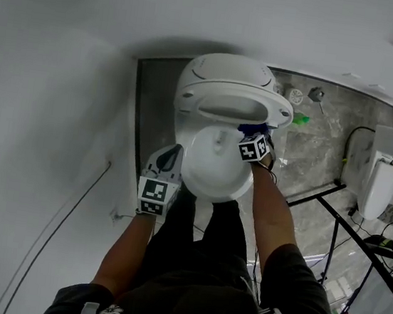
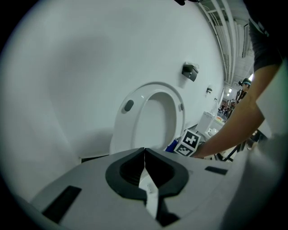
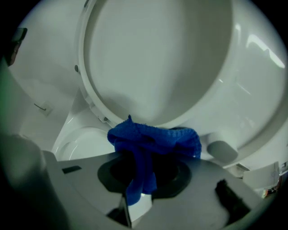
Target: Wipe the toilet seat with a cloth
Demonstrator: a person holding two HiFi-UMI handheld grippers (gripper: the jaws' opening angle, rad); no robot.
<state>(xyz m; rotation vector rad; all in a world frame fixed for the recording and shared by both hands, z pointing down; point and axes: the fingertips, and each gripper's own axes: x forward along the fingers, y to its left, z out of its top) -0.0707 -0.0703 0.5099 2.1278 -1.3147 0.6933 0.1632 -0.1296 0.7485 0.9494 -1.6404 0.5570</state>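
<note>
Up against the raised toilet seat (image 3: pixel 252 99) sits the blue cloth (image 3: pixel 153 139), bunched and just beside the seat's lower rim, near a grey bumper pad (image 3: pixel 220 150). Right gripper (image 3: pixel 139 173) has its jaws clamped on that cloth, one tail hanging down between them, pointing steeply down so the wad meets the rim rather than the plastic jaws. I can't tell whether fabric is touching yet. Seat stands upright against the wall, which leaves its underside open to wipe. Below it, the bowl (image 3: pixel 83 143) lies open. Left gripper (image 2: pixel 145 164) hangs back on the other side of the bowl, jaws pressed together on nothing, probably kept clear of the wiping. My guess: the wipe is about to start. Grey stone floor (image 1: pixel 320 147) spreads off to the right.
</note>
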